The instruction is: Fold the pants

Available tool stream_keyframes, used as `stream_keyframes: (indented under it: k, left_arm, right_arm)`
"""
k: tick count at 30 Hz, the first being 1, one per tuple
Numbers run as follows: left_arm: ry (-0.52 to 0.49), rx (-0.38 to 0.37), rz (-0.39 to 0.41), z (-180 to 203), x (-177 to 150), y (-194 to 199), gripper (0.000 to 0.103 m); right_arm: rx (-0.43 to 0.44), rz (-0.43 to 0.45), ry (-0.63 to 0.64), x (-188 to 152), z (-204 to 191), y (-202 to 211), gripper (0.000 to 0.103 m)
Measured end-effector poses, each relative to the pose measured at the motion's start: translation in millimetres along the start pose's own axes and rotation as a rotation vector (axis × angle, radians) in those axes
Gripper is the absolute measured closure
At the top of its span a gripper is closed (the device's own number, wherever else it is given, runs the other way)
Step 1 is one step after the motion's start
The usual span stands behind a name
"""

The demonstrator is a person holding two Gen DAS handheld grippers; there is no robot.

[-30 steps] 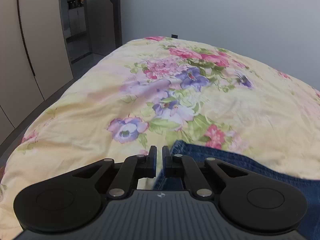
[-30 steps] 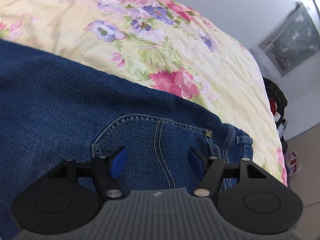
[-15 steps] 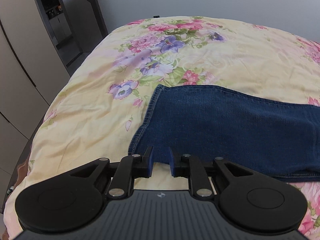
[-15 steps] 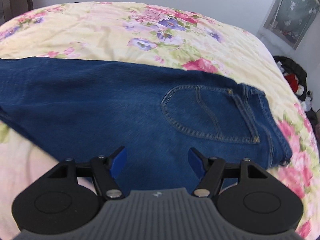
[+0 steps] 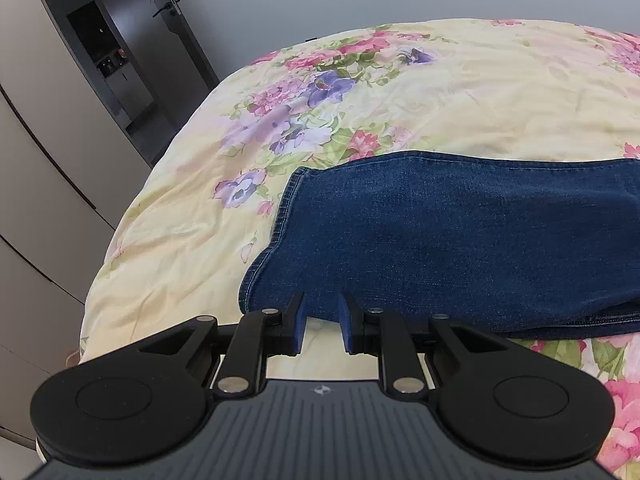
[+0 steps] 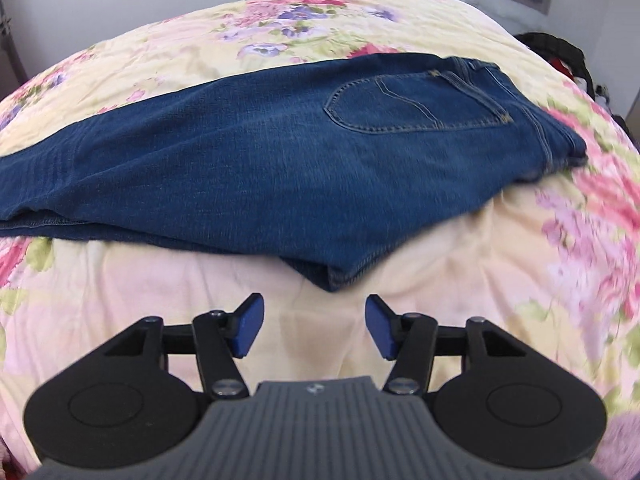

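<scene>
Blue jeans lie flat on the floral bedspread, folded lengthwise with one leg on the other. The left wrist view shows the leg hems point(image 5: 440, 236); the right wrist view shows the waist end and back pocket point(image 6: 400, 104). My left gripper point(image 5: 322, 322) is open a little and empty, just in front of the near edge of the hems. My right gripper point(image 6: 312, 328) is open wide and empty, over bare bedspread just short of the crotch corner point(image 6: 332, 276).
The yellow floral bedspread point(image 5: 480, 92) covers the whole bed. Beige wardrobe doors point(image 5: 40, 184) and a dark doorway point(image 5: 120, 56) stand past the bed's left edge. A dark heap of clothes point(image 6: 560, 52) lies beyond the right edge.
Both grippers have pulled back from the jeans toward the near side of the bed. The left jaws have opened from nearly shut. The jeans lie still.
</scene>
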State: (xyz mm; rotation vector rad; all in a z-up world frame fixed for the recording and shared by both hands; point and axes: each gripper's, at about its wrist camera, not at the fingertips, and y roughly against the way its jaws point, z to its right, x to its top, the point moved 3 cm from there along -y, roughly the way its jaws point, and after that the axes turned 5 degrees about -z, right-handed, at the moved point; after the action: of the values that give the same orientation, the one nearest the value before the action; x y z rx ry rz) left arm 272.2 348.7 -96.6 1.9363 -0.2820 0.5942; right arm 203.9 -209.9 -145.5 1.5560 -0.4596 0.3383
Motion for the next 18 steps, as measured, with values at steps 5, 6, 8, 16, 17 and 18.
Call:
stream_keyframes:
  k: [5, 6, 8, 16, 17, 18]
  left_arm:
    - [-0.007, -0.002, -0.004, 6.9, 4.8, -9.4, 0.079]
    - [-0.012, 0.000, -0.010, 9.0, 5.0, -13.0, 0.079]
    - [-0.028, 0.007, -0.020, 14.1, 4.5, -19.9, 0.079]
    - [-0.052, -0.009, -0.079, 27.4, 3.8, -47.7, 0.090]
    - [-0.058, -0.015, -0.083, 28.9, 4.2, -51.3, 0.096]
    - [-0.059, -0.019, -0.090, 30.3, 4.2, -55.5, 0.099]
  right_arm:
    - [-0.032, 0.047, -0.047, -11.4, 2.3, -6.8, 0.057]
    - [-0.035, 0.060, -0.049, -10.5, 0.8, -7.5, 0.057]
    - [-0.042, 0.092, -0.050, -3.5, -1.4, -9.2, 0.059]
    - [-0.072, 0.125, -0.066, 15.2, 7.2, -14.2, 0.100]
    - [-0.067, 0.133, -0.062, 15.8, 10.9, -8.0, 0.101]
    - [-0.064, 0.140, -0.050, 15.7, 14.0, -4.5, 0.102]
